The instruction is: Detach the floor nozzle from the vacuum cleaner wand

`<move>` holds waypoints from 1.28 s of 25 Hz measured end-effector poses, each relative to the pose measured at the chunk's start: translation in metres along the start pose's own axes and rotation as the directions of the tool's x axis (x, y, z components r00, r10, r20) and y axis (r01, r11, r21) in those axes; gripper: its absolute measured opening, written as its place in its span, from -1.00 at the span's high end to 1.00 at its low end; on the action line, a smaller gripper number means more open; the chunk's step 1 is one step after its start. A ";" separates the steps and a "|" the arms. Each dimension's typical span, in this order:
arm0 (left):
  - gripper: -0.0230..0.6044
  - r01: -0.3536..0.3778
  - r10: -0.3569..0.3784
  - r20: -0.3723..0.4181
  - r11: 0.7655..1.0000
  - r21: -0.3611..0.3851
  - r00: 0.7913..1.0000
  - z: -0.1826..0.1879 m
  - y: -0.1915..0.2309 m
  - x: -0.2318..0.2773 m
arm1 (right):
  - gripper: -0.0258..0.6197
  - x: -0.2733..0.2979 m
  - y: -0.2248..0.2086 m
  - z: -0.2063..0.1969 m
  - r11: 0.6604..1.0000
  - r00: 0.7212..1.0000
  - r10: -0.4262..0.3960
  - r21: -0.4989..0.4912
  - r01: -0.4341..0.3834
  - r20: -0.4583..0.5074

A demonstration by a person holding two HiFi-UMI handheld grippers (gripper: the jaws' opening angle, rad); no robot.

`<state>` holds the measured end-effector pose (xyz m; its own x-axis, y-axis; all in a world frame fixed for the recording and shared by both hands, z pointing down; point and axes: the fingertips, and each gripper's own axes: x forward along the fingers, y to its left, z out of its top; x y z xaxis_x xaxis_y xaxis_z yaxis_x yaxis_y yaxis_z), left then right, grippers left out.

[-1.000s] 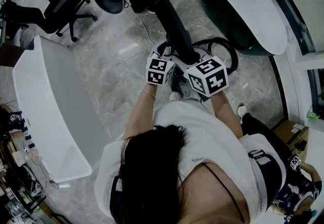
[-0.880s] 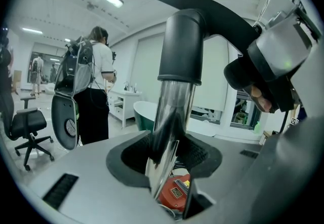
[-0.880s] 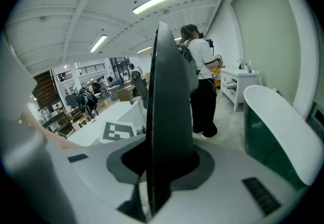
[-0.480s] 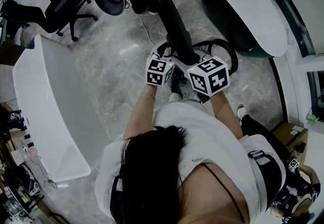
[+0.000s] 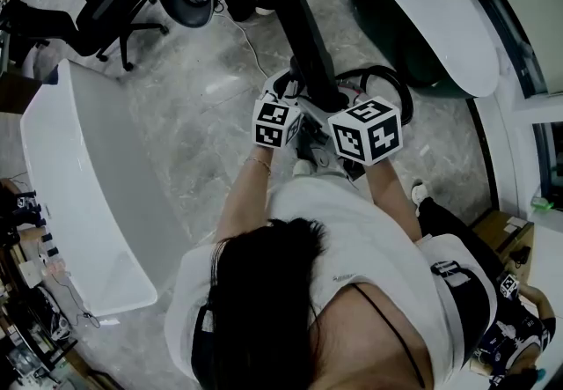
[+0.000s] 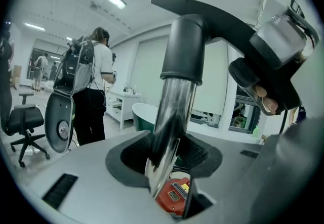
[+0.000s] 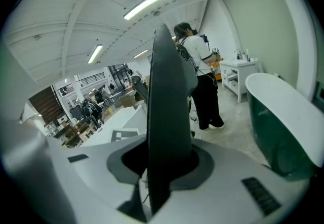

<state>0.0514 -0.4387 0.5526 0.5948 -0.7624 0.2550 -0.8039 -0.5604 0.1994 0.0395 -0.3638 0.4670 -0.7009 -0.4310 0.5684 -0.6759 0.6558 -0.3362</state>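
From the head view, the black floor nozzle (image 5: 305, 45) reaches away from me above the marble floor, between the two marker cubes (image 5: 277, 122) (image 5: 365, 131). In the left gripper view, the shiny metal wand (image 6: 169, 122) runs up into the nozzle's dark collar (image 6: 186, 48). My left gripper (image 6: 164, 167) is shut on the wand, with a red part (image 6: 173, 195) just below. The other gripper's body (image 6: 276, 61) and a hand show at the upper right. In the right gripper view, my right gripper (image 7: 162, 167) is shut on the flat black nozzle (image 7: 167, 101).
A black hose (image 5: 391, 80) loops on the floor to the right. A long white table (image 5: 79, 195) stands at the left, with an office chair (image 5: 106, 5) behind it. A white-rimmed green tub (image 7: 283, 132) is at the right. A person (image 7: 200, 81) stands ahead.
The right gripper's cube has rolled a little, and the nozzle's far end has swung slightly to the right. Both hands stay in place.
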 end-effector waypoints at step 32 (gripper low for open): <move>0.41 0.036 -0.036 -0.014 0.999 -0.010 0.999 -0.002 -0.002 0.002 | 0.59 -0.004 0.011 0.007 0.986 0.998 0.062 0.154 -0.063 0.010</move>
<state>0.0537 -0.4384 0.5544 0.6232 -0.7373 0.2609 -0.7820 -0.5841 0.2175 0.0331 -0.3591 0.4559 -0.7435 -0.3956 0.5392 -0.6578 0.5783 -0.4826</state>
